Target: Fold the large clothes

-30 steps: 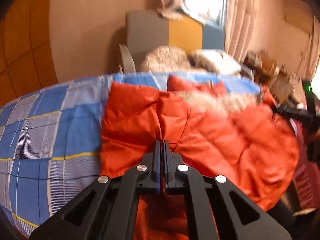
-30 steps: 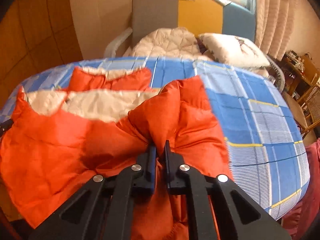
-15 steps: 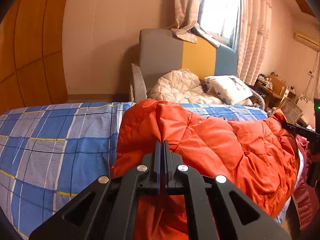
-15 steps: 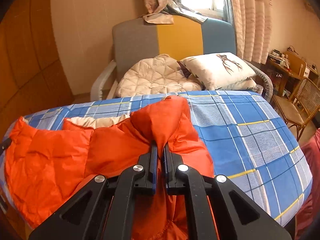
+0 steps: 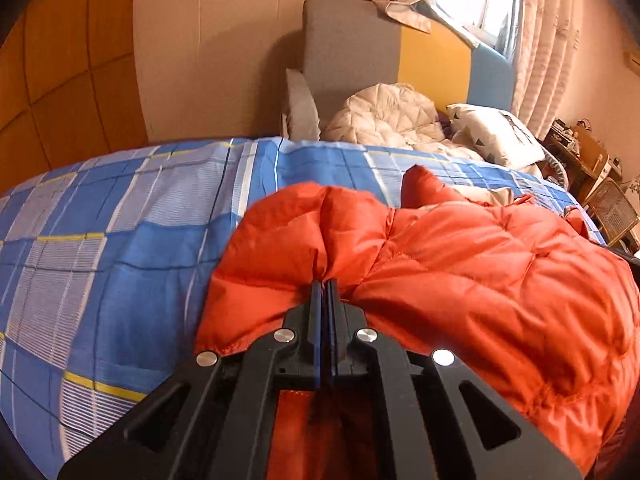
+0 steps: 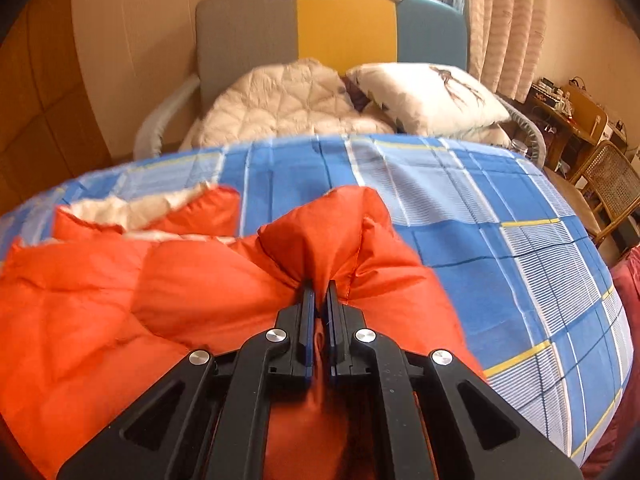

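Note:
An orange quilted down jacket (image 5: 480, 280) lies on the bed, spread from my left gripper toward the right of the left wrist view. My left gripper (image 5: 325, 284) is shut on a bunched fold at its left edge. In the right wrist view the same orange jacket (image 6: 120, 292) fills the lower left, with its cream lining (image 6: 140, 210) showing at the far side. My right gripper (image 6: 319, 286) is shut on a pinched fold at the jacket's right edge. Both held edges sit low over the blue checked bedsheet (image 5: 120, 240).
The blue checked bedsheet (image 6: 500, 240) covers the bed. Behind it stands an armchair (image 6: 300, 28) in grey, yellow and blue holding a cream quilted garment (image 6: 280, 108) and a white pillow (image 6: 432, 96). A wicker chair (image 6: 608, 188) and a cluttered desk (image 6: 568, 108) stand at the right.
Both grippers have carried the jacket's held edges forward and then down toward the bed. The orange layer now covers most of the cream lining seen a second ago.

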